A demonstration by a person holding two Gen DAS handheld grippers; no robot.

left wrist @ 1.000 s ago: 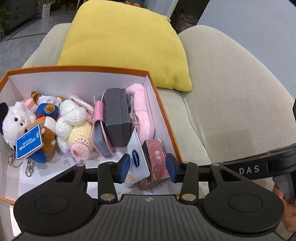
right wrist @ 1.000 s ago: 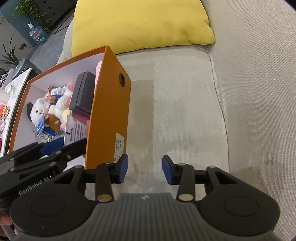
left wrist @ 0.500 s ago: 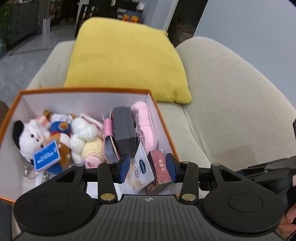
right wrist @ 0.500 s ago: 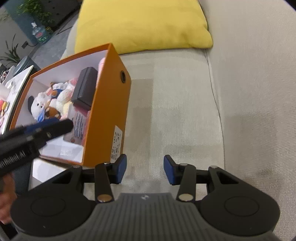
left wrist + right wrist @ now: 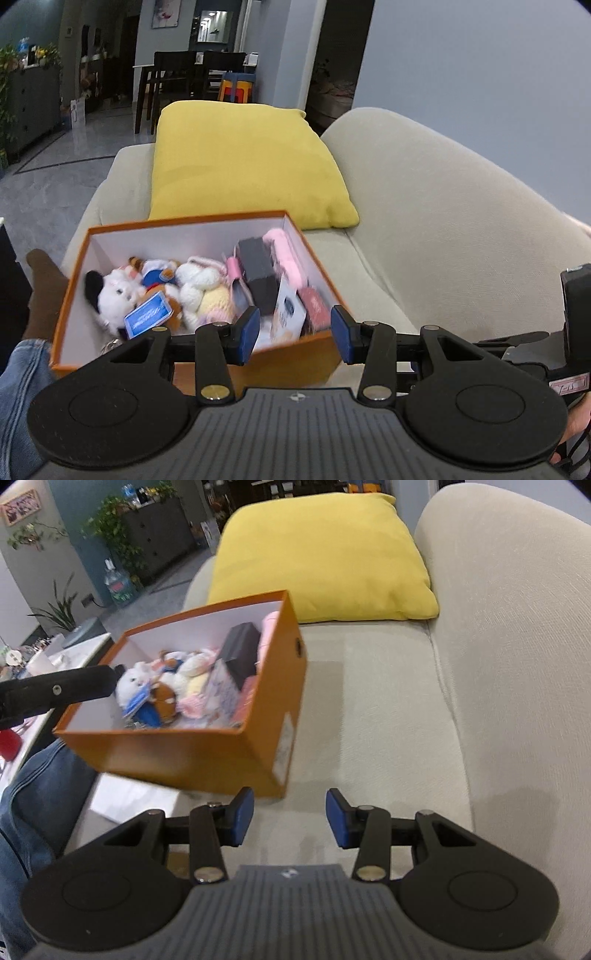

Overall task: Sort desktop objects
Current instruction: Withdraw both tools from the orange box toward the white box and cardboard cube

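An orange box [image 5: 314, 247] with a white inside stands on a beige sofa. It holds plush toys [image 5: 118, 293], a dark grey case [image 5: 260, 275], a pink fluffy item [image 5: 286, 254], a white packet [image 5: 288, 314] and a red packet [image 5: 314, 306]. The box also shows in the right wrist view [image 5: 207, 751]. My left gripper [image 5: 294, 334] is open and empty, above the box's near edge. My right gripper [image 5: 290, 821] is open and empty over the sofa seat, right of the box.
A yellow cushion [image 5: 243, 166] leans at the sofa's far end, behind the box. The sofa backrest [image 5: 461, 206] runs along the right. A leg in blue jeans [image 5: 40, 786] is at the left. A white table [image 5: 62, 653] with small items stands further left.
Both grippers have pulled back and up from the box, so more of the room shows. Both stay open and empty.
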